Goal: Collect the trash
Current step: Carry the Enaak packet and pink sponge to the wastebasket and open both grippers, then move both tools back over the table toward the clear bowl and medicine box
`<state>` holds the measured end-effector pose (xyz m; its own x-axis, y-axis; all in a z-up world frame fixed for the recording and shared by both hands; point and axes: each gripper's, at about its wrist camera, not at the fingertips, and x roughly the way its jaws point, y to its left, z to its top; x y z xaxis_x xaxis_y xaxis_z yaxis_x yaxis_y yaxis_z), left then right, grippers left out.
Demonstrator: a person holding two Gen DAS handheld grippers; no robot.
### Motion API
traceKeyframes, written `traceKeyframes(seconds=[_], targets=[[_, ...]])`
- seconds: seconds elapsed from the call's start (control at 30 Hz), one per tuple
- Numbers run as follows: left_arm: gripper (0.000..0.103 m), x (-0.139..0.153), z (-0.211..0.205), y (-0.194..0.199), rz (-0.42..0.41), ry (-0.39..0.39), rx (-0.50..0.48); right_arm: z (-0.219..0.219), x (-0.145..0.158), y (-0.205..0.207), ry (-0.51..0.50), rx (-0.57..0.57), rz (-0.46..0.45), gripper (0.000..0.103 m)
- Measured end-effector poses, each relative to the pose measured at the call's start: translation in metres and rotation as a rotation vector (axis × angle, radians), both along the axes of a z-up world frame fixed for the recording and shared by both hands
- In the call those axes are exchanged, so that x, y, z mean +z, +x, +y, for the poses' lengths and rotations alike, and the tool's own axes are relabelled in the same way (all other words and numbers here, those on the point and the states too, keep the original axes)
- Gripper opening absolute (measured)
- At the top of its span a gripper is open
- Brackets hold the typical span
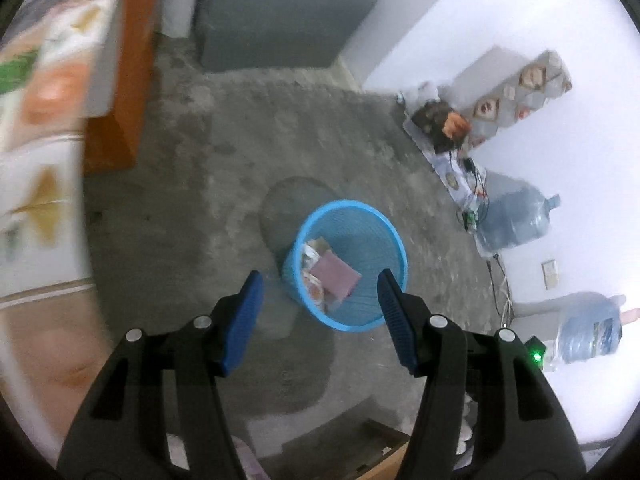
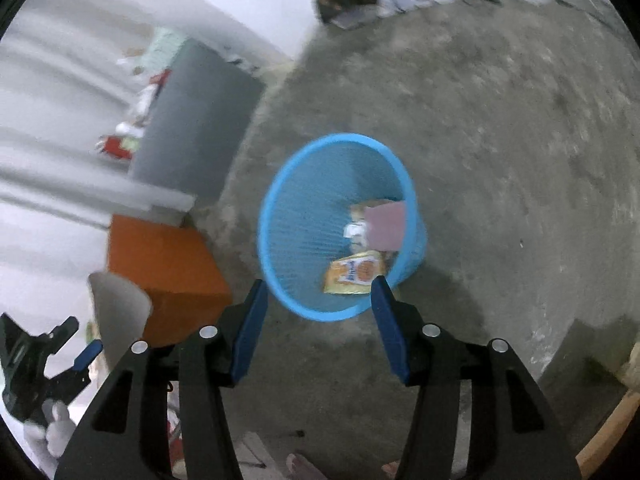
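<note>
Blue mesh wastebasket (image 1: 347,264), upright on bare concrete floor (image 1: 224,168), well out from the walls and from every piece of furniture. Contents: pinkish flat card or pad (image 1: 335,274), yellow snack packet with orange print (image 2: 354,272), white crumpled scrap (image 2: 354,232), all lying low against one side of the basket wall. Left tongs (image 1: 320,296): held above the basket, jaws standing moderately apart, nothing between the pads. Right tongs (image 2: 318,300): likewise above the basket rim, jaws moderately apart and empty. Trash judged already deposited; nothing further seen in either grip. Risks: a low pass of either tongs could clip the light basket rim and tip it, spilling the contents back onto the floor; the two tongs, both over the same basket, could knock together. Surroundings: orange cabinet (image 1: 120,92) and grey cabinet (image 1: 276,20) at the floor's far edge; water jugs (image 1: 516,216) and a tangle of cables (image 1: 476,196) along the white wall, a snag hazard if the search moves there. Hard to make out: patterned surface at the left edge of the left view, heavily blurred; brown and orange heap (image 1: 444,124) by the wall, unidentifiable; items at the bottom edge of both views cut off behind the tongs; remaining loose trash, if any, not discernible.
</note>
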<state>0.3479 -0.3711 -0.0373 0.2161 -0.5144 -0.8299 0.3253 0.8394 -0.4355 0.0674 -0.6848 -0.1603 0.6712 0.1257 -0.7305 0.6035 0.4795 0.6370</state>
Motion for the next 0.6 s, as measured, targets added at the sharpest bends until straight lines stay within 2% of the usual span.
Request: traceKeyframes(seconds=[0.07, 0.2, 0.4, 0.5, 0.6], targets=[[0.056, 0.017, 0.027, -0.004, -0.001, -0.010, 0.032, 0.014, 0.023, 0.000, -0.041, 0.059, -0.009, 0.053], [0.057, 0.053, 0.108, -0.012, 0.019, -0.064, 0.127, 0.049, 0.064, 0.004, -0.088, 0.185, -0.033, 0.053], [0.062, 0.114, 0.253, -0.026, -0.079, -0.097, 0.275, 0.123, 0.123, 0.010, -0.137, 0.388, -0.116, 0.053], [0.063, 0.139, 0.326, -0.034, -0.148, -0.064, 0.343, 0.170, 0.151, 0.019, -0.165, 0.502, -0.143, 0.054], [0.063, 0.151, 0.386, -0.040, -0.179, -0.044, 0.364, 0.218, 0.175, 0.033, -0.207, 0.622, -0.159, 0.056]])
